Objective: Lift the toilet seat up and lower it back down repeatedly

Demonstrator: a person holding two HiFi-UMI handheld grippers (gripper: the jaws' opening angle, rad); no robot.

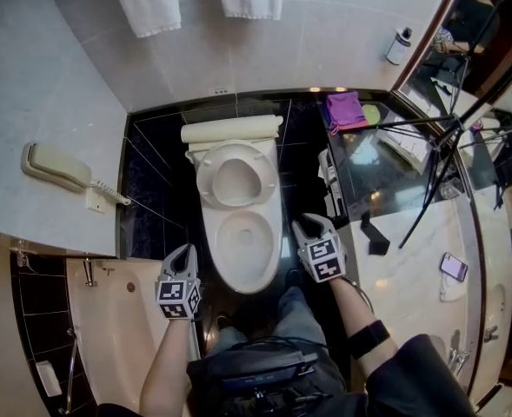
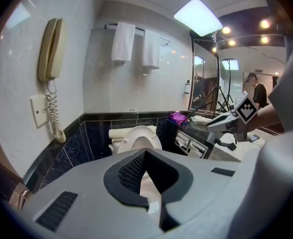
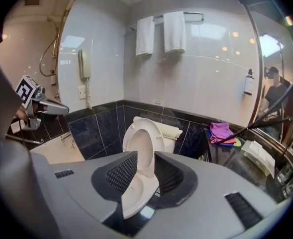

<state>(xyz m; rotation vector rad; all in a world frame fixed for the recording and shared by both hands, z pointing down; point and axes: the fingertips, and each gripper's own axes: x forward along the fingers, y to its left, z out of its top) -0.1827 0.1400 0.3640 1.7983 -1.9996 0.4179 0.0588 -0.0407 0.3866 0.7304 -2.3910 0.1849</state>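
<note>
The white toilet (image 1: pixel 247 243) stands in the middle of the head view, its bowl uncovered. Its seat (image 1: pixel 235 177) is raised and leans back toward the cream tank (image 1: pixel 231 129). The right gripper view shows the seat (image 3: pixel 139 138) upright beyond the jaws. My right gripper (image 1: pixel 312 226) hovers by the bowl's right rim, open, with nothing between its fingers and no contact with the seat. My left gripper (image 1: pixel 184 253) hangs to the left of the bowl's front, apart from it, its tips meeting, shut on nothing. In the left gripper view the seat (image 2: pixel 139 135) shows past the jaw tips.
A wall phone (image 1: pixel 57 165) hangs at the left above a bathtub (image 1: pixel 116 320). Two towels (image 1: pixel 147 3) hang on the back wall. At the right is a glass-topped counter (image 1: pixel 386 168) with a purple cloth (image 1: pixel 346 109), a tripod (image 1: pixel 438 159) and a smartphone (image 1: pixel 454 266).
</note>
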